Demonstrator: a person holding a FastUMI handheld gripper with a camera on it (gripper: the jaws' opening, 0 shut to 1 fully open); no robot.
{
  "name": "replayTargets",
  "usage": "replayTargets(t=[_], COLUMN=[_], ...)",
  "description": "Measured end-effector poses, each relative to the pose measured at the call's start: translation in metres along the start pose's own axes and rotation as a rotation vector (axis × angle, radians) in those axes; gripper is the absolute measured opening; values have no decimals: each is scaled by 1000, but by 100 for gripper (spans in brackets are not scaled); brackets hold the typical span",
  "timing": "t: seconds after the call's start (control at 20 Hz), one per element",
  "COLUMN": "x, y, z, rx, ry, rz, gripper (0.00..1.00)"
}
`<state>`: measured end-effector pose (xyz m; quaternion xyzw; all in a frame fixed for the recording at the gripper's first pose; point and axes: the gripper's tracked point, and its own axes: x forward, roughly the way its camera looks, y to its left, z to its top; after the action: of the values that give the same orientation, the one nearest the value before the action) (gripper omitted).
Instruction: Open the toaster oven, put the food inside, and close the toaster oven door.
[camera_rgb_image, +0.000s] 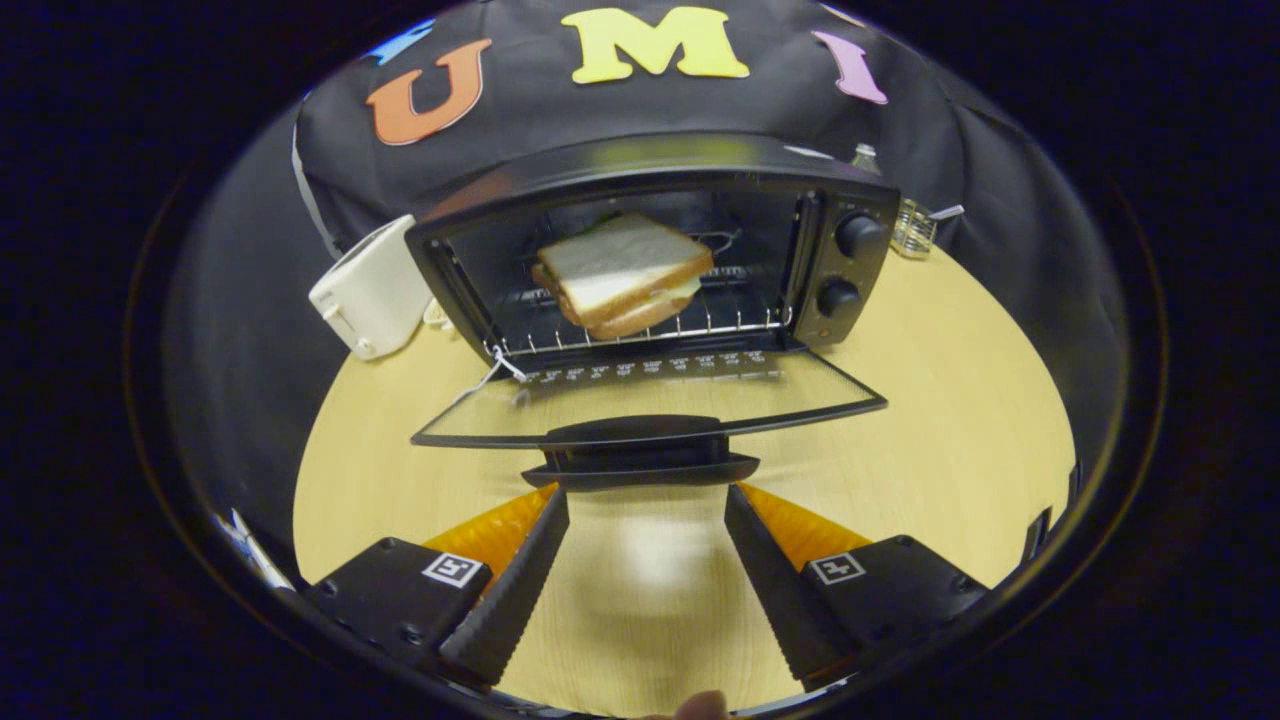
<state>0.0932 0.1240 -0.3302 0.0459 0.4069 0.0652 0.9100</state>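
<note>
I see the sandwich already resting on the wire rack inside the toaster oven, so I judge closing is what remains. The glass door lies folded down flat toward me, and its handle runs crosswise, straight ahead of my gripper. The fingers are spread wide and hold nothing; their tips sit just under the handle's two ends, seemingly touching or nearly so. To close it, I would need to come under that bar and lift it up and away. A white pop-up toaster stands beside the oven on the wooden surface.
</note>
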Motion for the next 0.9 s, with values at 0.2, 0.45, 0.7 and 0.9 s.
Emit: replayTargets(t=[0.2, 0.45, 0.7, 0.9], x=[-18, -26, -53, -103], y=[7, 14, 16, 20], z=[24, 63, 107, 134], rx=[-29, -60, -101, -137], ry=[-66, -152, -274, -386], rz=[-13, -14, -28, -32], gripper=[100, 100, 100, 100])
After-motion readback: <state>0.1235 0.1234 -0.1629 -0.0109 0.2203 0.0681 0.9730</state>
